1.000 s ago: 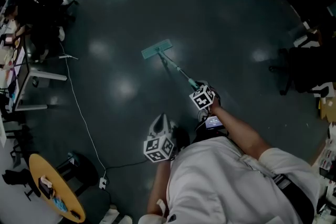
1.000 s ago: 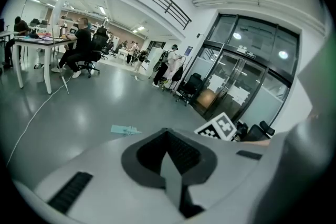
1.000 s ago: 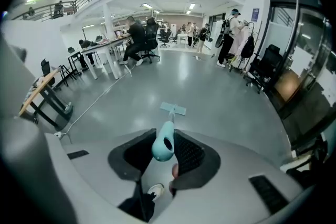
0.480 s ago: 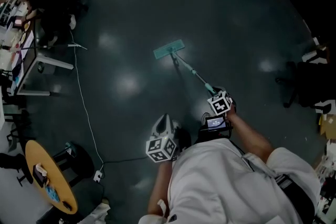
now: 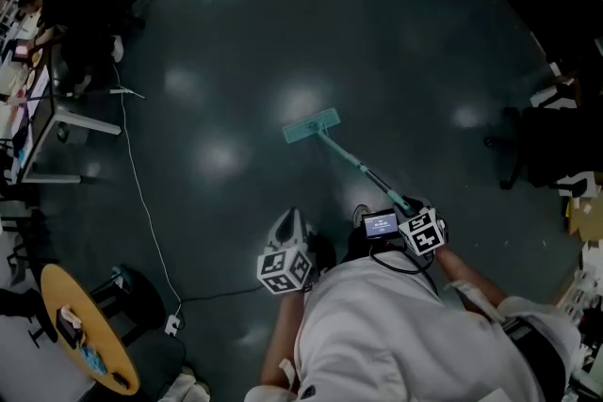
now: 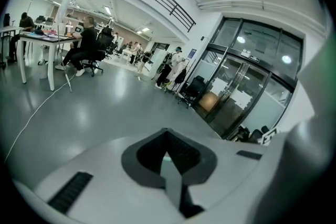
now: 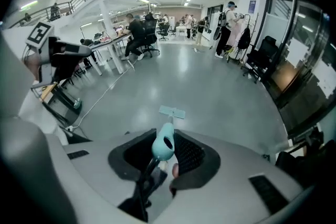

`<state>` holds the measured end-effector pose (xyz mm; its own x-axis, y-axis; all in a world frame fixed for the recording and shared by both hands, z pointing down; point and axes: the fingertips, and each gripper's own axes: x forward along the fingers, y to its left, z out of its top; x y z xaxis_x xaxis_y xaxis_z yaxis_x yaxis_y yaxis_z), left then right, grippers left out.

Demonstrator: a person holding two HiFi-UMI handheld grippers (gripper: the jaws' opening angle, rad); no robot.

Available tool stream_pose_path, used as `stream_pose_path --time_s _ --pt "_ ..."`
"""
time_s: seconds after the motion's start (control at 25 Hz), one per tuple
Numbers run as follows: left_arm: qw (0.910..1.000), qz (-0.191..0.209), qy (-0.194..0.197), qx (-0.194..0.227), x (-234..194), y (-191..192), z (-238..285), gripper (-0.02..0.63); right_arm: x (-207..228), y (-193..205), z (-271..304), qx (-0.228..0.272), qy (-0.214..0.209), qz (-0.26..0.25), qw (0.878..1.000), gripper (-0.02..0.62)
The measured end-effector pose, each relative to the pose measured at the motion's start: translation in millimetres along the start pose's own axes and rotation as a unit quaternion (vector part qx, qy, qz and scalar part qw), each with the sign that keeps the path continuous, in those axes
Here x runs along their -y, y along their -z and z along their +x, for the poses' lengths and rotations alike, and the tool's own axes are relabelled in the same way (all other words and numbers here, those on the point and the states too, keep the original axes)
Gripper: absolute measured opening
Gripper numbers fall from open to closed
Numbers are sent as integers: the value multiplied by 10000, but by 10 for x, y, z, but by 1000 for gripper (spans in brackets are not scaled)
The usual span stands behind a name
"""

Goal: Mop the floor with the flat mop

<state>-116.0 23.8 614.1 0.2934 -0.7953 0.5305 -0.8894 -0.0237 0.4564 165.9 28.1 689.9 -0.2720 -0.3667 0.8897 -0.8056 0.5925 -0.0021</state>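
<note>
On the floor ahead, the mop head lies flat, up and left of my right gripper. Its jaws clamp the handle top, and the handle's long axis runs straight from jaws to head. My left gripper, jaws together and empty, hangs off the handle, farther away.

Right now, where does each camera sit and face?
Head view: on the head, steeply down at the flat mop; torso, left hand-held gripper and right hand-held gripper show.
Left gripper view: rides the left hand-held gripper, faces glass doors; closed, empty jaws show.
Right gripper view: rides the right hand-held gripper, looks along the mop handle its jaws grip.
Shared: the flat mop, in head and right gripper views.
</note>
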Motion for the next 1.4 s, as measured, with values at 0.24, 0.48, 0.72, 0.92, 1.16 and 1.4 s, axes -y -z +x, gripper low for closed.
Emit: stream_pose_path --time_s 0.24,0.48,0.72,0.92,1.16,1.4 --pt "9996 -112 -271 55 -13 87 -142 0 284 -1062 1130 466 65 -172 9987 109" --pt "9975 -262 -639 170 -225 139 -396 0 417 -1917 1949 460 283 -223 9983 109" --pt "9965 -417 -666 269 -415 88 -451 0 211 -1472 1663 294 150 -277 9991 110" --pt "9988 -231 -296 306 -277 -54 -271 2 -15 -595 600 -40 -67 -167 9998 110" --pt "9996 -160 71 243 -98 -71 -65 2 -176 -223 -73 -75 -92 1 9999 110" --pt "9992 2 286 287 177 -92 25 2 -86 -315 -87 155 -37 -97 9998 110"
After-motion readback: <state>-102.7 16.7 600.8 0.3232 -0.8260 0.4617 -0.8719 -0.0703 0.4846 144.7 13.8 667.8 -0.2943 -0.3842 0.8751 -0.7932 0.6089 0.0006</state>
